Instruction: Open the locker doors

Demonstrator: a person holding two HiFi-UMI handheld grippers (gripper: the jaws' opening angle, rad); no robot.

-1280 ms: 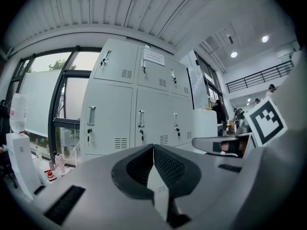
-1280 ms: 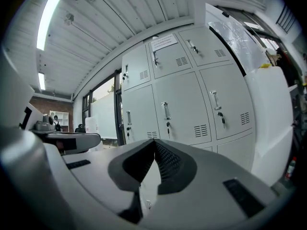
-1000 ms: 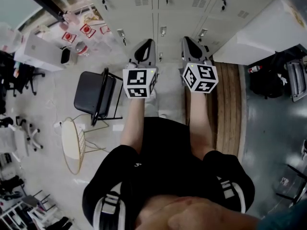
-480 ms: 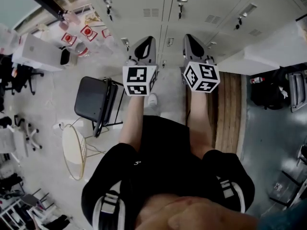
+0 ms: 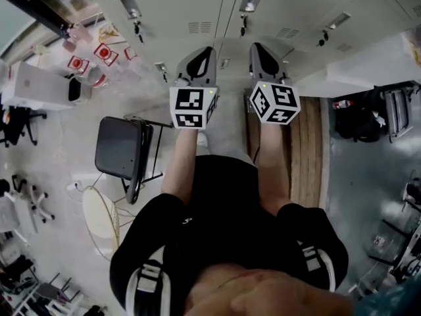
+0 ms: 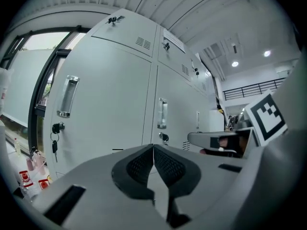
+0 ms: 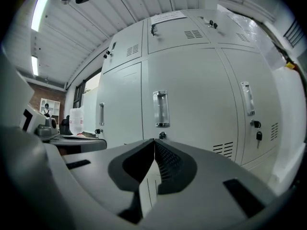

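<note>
Pale floor (image 5: 59,143), black folding chair (image 5: 122,153), wood-slat strip (image 5: 306,150), window (image 6: 29,75), ceiling lights (image 7: 41,6).

In the head view the top edge cuts off the pale grey metal lockers (image 5: 217,5), so only part of their doors shows. The small red-and-white objects (image 5: 105,52) near them are too small to identify, as is the dark clutter (image 5: 16,262) toward the lower left corner. In the right gripper view the print on the white paper label (image 7: 168,17) atop one locker door is illegible.
</note>
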